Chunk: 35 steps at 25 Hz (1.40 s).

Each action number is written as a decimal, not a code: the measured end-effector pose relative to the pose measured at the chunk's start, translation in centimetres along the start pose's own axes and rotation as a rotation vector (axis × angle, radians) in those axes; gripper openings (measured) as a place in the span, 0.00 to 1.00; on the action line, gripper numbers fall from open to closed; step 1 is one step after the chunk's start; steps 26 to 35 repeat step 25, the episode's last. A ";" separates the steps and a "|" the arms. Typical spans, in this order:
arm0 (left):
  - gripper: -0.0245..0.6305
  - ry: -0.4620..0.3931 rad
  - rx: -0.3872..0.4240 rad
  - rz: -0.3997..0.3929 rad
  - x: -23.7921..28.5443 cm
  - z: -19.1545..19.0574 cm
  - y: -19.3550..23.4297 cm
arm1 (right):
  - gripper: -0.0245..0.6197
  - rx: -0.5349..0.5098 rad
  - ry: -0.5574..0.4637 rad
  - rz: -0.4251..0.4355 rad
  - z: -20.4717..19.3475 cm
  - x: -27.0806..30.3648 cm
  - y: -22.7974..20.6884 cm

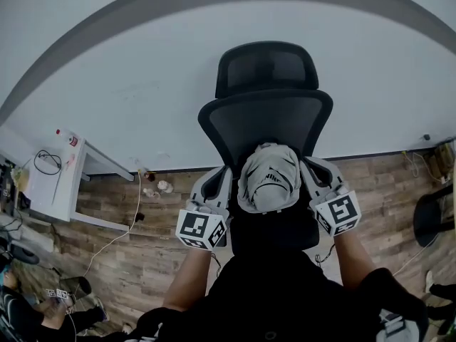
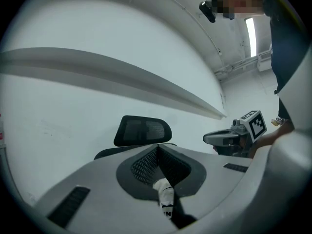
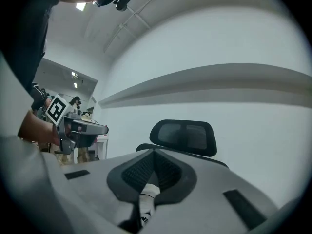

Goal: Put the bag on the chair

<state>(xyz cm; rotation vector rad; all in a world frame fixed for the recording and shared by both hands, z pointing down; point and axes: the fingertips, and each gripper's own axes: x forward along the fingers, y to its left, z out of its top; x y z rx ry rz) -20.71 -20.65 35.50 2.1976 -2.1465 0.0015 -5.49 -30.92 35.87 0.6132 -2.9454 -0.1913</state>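
A grey cloth bag (image 1: 269,178) with dark print hangs over the seat of a black mesh office chair (image 1: 265,112). My left gripper (image 1: 226,185) holds its left side and my right gripper (image 1: 309,171) its right side. In the left gripper view the jaws of the left gripper (image 2: 159,156) are together with a fold of the bag (image 2: 165,195) pinched between them, and the chair's headrest (image 2: 142,129) stands beyond. The right gripper view shows the right gripper (image 3: 154,161) likewise shut on a strip of the bag (image 3: 148,195), facing the headrest (image 3: 184,136).
The chair backs onto a white wall. A white desk (image 1: 60,184) stands at the left, with cables and small bottles (image 1: 153,187) on the wooden floor beside it. Another dark seat (image 1: 434,216) is at the right edge. A person crouches at the bottom left.
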 end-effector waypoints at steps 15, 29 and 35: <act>0.07 0.033 0.054 -0.043 1.8 -1.6 -2.1 | 0.07 -0.077 0.038 -0.020 -0.8 -0.8 0.0; 0.07 0.044 0.054 -0.052 2.4 -1.8 -2.7 | 0.07 -0.028 0.046 -0.054 -1.5 -0.7 -0.7; 0.07 0.044 0.054 -0.052 2.4 -1.8 -2.7 | 0.07 -0.028 0.046 -0.054 -1.5 -0.7 -0.7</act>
